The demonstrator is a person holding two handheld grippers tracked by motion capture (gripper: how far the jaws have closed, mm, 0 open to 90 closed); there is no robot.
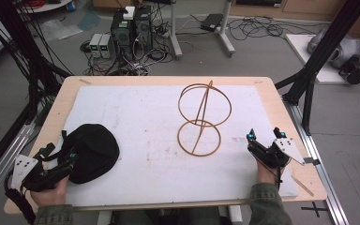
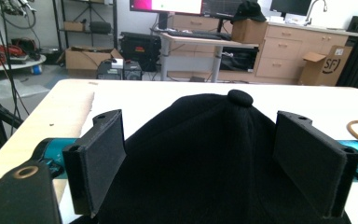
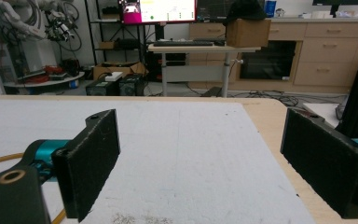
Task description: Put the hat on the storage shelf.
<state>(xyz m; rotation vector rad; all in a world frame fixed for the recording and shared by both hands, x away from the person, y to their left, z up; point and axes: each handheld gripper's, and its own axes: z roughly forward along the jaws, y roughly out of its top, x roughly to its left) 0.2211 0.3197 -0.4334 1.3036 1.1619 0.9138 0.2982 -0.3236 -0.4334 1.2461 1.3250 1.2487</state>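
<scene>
The left claw (image 1: 70, 159) stands spread wide with the cap (image 1: 92, 151) lying between its jaws, not yet pinched; in the left gripper view the two pads flank the crown on either side and the top button (image 2: 240, 97) sits dead ahead, just beyond the jaw tips. So the cap lies straight forward of this claw and partly inside it, with its longer spread running across the jaws' gap. Closing here looks like the next move, and I judge the left hand the nearer one by far. Further right, well apart from the cap, stands one wire stand (image 1: 202, 118) made of two rings joined by slanted rods. The right claw (image 1: 264, 134) rests just right of that stand, jaws released and holding nothing. One cap, one stand, two claws.
</scene>
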